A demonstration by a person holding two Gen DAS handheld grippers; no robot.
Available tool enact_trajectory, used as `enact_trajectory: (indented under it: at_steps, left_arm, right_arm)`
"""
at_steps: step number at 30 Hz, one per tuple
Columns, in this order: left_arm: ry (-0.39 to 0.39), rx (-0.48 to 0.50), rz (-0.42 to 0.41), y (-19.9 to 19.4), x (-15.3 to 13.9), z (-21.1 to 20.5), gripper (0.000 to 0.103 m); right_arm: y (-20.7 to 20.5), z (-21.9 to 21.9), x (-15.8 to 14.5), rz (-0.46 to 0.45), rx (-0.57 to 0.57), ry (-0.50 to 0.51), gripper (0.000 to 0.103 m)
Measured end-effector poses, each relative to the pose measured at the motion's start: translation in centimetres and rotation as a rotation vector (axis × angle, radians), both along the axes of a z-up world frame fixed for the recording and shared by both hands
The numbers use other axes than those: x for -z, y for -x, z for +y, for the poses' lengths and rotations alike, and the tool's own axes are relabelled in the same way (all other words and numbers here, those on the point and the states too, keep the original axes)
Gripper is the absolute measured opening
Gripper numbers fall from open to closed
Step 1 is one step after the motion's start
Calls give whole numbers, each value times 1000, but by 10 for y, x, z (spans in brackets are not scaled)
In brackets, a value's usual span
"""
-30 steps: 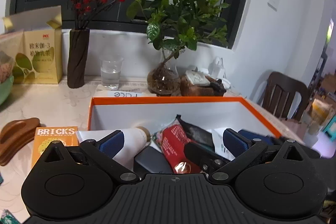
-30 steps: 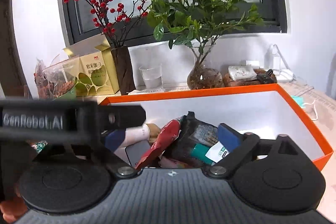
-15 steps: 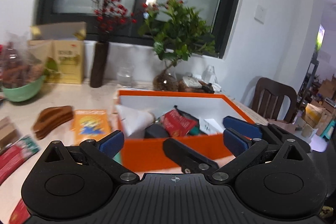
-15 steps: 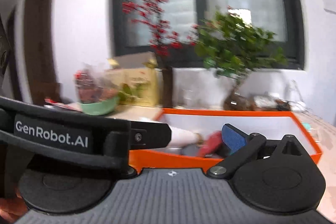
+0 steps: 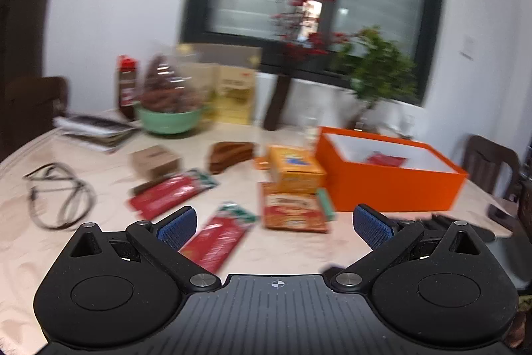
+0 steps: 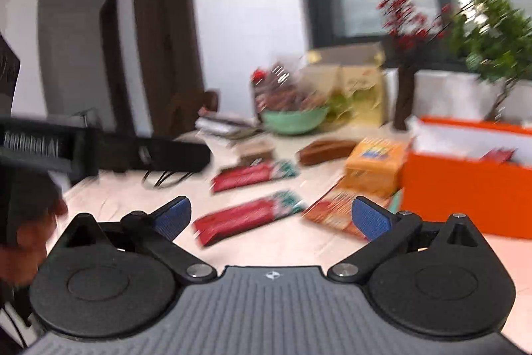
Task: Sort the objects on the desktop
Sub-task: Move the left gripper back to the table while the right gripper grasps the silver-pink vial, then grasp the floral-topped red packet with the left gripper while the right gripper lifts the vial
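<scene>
The near red packet (image 5: 217,240) lies flat on the worktop (image 5: 99,175) between the wide, empty jaws of the left gripper (image 5: 274,227), its long axis running toward the orange box (image 5: 392,185). Only the right view shows the right gripper (image 6: 271,217), jaws wide, and a doorway (image 6: 156,32)

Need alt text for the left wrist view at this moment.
Left gripper open and empty above a marble table, facing red snack packets, an orange packet and an orange-yellow carton. An open orange box sits right; the image is motion-blurred.
</scene>
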State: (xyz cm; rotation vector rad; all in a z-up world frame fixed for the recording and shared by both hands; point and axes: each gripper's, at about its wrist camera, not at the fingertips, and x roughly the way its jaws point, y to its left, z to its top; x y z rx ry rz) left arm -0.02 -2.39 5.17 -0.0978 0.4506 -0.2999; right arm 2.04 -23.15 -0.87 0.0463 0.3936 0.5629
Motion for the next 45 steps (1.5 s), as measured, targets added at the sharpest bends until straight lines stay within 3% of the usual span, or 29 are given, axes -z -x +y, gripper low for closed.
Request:
enact_trajectory:
  at_steps: [6, 12, 22, 24, 25, 30, 36, 45]
  left_arm:
    - [50, -89, 60, -15, 21, 59, 103]
    - [124, -136, 114, -34, 41, 94, 103]
    - [123, -128, 132, -54, 58, 103, 102]
    - [129, -127, 132, -57, 59, 105, 102]
    - [131, -125, 130, -58, 59, 106, 102]
    - [116, -107, 139, -71, 62, 98, 102]
    - [16, -57, 162, -103, 67, 60, 101]
    - [-170, 33, 264, -148, 93, 1, 85]
  right_arm:
    - [0, 43, 16, 82, -197, 58, 85]
    - [14, 85, 23, 87, -337, 135, 64]
    - [11, 125, 43, 112, -394, 245, 40]
    - [11, 128, 46, 120, -402, 265, 26]
    - [11, 129, 46, 118, -403, 267, 24]
    - [7, 123, 47, 117, -393, 275, 24]
    - [-9, 87, 45, 144, -291, 254, 24]
    - [-30, 15, 45, 171, -102, 230, 24]
